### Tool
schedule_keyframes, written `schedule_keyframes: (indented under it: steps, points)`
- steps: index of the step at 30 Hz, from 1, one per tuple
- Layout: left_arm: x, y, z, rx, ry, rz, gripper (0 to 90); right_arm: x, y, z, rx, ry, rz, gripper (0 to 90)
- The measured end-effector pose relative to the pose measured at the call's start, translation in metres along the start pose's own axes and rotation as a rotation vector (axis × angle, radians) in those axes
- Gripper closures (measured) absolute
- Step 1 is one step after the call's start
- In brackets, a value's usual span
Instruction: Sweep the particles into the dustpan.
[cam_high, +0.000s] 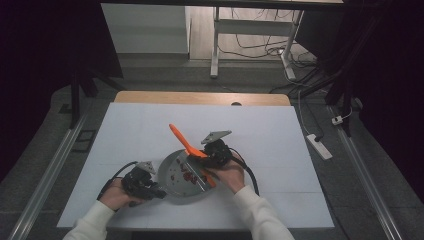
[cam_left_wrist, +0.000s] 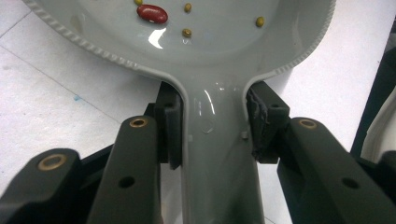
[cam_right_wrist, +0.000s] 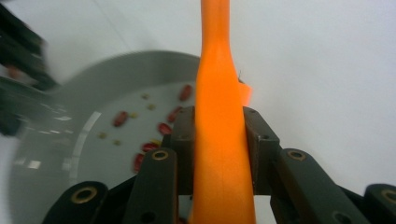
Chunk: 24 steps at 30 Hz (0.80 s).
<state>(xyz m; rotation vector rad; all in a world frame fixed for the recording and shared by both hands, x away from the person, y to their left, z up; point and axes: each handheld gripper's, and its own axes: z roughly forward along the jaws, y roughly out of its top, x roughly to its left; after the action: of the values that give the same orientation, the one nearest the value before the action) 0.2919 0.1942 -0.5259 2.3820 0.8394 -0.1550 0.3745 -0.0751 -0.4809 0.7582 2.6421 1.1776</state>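
Left gripper (cam_high: 150, 189) fingers clamp the dish (cam_high: 172, 187) handle on the worktop (cam_high: 140, 125); right gripper (cam_high: 212, 157) fingers clamp the orange spatula (cam_high: 182, 140) over it. Beans (cam_high: 187, 175), seemingly loose, may scatter under a fast sweep

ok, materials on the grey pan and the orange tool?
Grey pan: glossy, likely glazed ceramic or enamel; sharp highlights, beaded rim. Can't rule out plastic.
Orange tool: matte, probably silicone or plastic; uniform colour, no glare.
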Motion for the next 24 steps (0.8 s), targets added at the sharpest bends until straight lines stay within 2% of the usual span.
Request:
schedule_keyframes:
  steps: [2, 6, 9, 13, 24]
  points:
    - [0.0, 0.0, 0.0, 0.0, 0.001, 0.0, 61.6, 0.001, 0.002, -0.003, -0.013, 0.003, -0.011, 69.7]
    - [0.0, 0.0, 0.0, 0.0, 0.0, 0.0, 61.6, -0.005, 0.004, -0.013, -0.057, -0.04, 0.002, 69.7]
    - [0.0, 0.0, 0.0, -0.002, -0.001, 0.0, 61.6, -0.011, 0.001, -0.019, -0.052, -0.078, 0.008, 69.7]
    - [0.0, 0.0, -0.001, -0.008, -0.002, 0.001, 61.6, -0.018, -0.003, -0.023, -0.046, -0.096, 0.026, 69.7]
    - [0.002, -0.008, -0.013, 0.001, 0.0, -0.001, 61.6, -0.027, -0.015, -0.028, -0.018, -0.153, 0.033, 69.7]
